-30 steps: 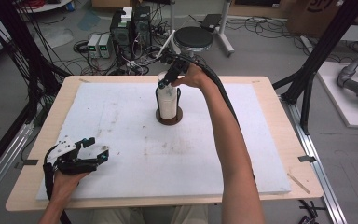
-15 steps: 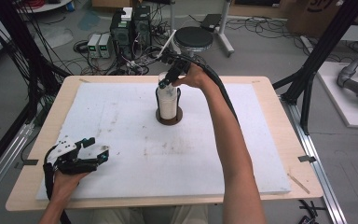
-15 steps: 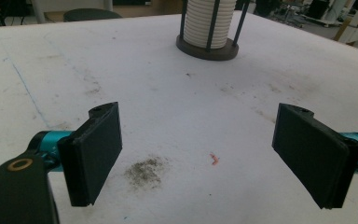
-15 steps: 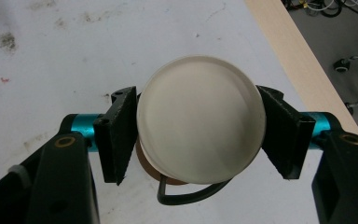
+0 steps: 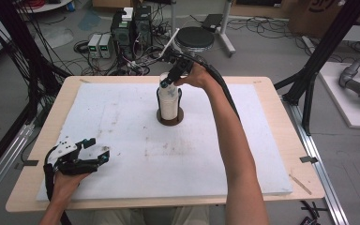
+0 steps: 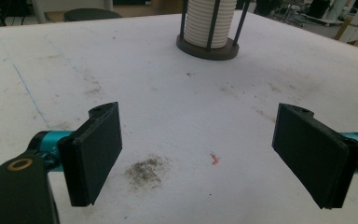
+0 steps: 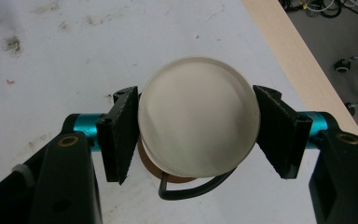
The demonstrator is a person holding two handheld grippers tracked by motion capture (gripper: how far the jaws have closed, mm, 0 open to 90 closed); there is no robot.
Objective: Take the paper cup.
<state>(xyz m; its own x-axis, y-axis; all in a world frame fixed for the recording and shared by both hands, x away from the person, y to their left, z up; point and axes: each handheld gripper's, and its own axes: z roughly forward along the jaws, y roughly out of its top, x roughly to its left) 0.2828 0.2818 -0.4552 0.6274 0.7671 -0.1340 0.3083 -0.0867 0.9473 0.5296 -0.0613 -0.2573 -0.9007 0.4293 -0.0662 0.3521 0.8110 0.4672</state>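
A stack of white discs stood in a dark rack with a round base and thin upright rods, toward the far middle of the white mat. In the left gripper view the stack showed ribbed sides inside the rods, on its base.

The right gripper was at the top of the stack, reached in from the far right by the person's outstretched right arm. In the right gripper view a round white disc sat between the two black pads, which pressed against its left and right edges, so the gripper was closed on that disc. Below the disc a brown sliver of the rack base and a dark curved rod showed. Whether the disc was lifted clear of the stack beneath it could not be told.

The left gripper rested low over the near left corner of the mat, well apart from the rack, held in the person's left hand. In its own view its jaws stood wide apart with bare mat between them and held nothing. A dark smudge and a small red fleck marked the mat there.

The mat lay on a wooden table. Beyond the far edge were a black round stool and cabled electronics boxes on the floor.
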